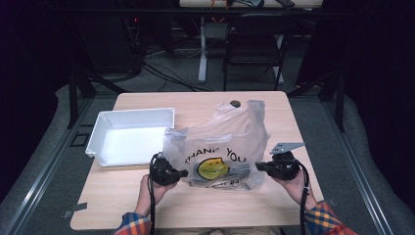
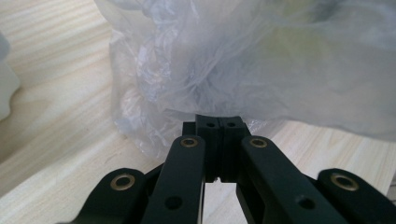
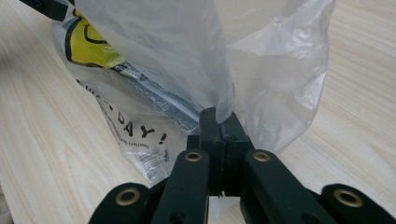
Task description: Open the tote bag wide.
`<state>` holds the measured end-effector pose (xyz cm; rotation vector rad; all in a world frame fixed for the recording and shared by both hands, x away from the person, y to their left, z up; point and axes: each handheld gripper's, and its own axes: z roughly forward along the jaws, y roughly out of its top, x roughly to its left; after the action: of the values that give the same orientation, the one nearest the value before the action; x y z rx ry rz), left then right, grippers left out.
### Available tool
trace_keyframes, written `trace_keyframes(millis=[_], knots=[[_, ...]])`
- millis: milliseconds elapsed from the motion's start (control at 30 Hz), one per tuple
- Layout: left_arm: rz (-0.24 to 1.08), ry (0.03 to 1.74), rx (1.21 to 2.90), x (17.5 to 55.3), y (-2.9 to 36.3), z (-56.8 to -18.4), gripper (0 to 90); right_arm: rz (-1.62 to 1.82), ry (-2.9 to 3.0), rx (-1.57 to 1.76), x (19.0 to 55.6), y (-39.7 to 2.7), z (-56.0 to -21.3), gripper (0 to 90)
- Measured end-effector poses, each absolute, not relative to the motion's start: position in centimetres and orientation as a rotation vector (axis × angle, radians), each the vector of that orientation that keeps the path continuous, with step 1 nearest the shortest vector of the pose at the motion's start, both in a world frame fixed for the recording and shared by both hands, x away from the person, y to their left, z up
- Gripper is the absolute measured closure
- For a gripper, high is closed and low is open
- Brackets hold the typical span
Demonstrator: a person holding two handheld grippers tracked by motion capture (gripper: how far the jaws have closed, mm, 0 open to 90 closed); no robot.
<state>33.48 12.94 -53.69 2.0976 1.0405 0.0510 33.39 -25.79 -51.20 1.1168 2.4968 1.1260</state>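
One thin clear plastic bag (image 1: 220, 147) stands on the table (image 1: 274, 112), printed "THANK YOU" with a yellow smiley, just right of one white tray (image 1: 131, 134). Left claw (image 1: 182, 173) sits at the bag's lower left edge, jaws pressed together; in the left gripper view the film bunches right over the tips, can't tell if any is pinched. Right claw (image 1: 258, 166) has its jaws closed on a fold of film at the bag's right edge, clear in the right gripper view.

Handling guess: bag is light, floppy, slippery, crinkles and tears easily; something dark and flat lies inside at the bottom, can't identify. Best hold is a bunched edge or handle loop, not flat film.

Count: one bag, one tray, two claws, one small dark disc (image 1: 235, 103) at the table's far edge.
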Motion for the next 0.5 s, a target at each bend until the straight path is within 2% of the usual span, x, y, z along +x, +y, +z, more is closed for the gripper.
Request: trace_keyframes(millis=[233,300,333,500], knots=[[0.013,1.044,2.109,33.2,12.9,-53.9,90.0,1.146,2.508,1.111,33.0,-25.9,-50.9,90.0],[0.008,1.037,2.135,33.3,12.9,-54.0,90.0,1.112,2.526,1.133,33.1,-26.0,-51.2,90.0],[0.015,0.980,2.218,33.6,13.3,-54.0,90.0,1.112,2.526,1.133,33.1,-26.0,-51.2,90.0],[-0.021,0.997,2.208,33.5,12.8,-54.4,90.0,1.015,2.583,1.185,33.7,-26.2,-52.4,90.0]])
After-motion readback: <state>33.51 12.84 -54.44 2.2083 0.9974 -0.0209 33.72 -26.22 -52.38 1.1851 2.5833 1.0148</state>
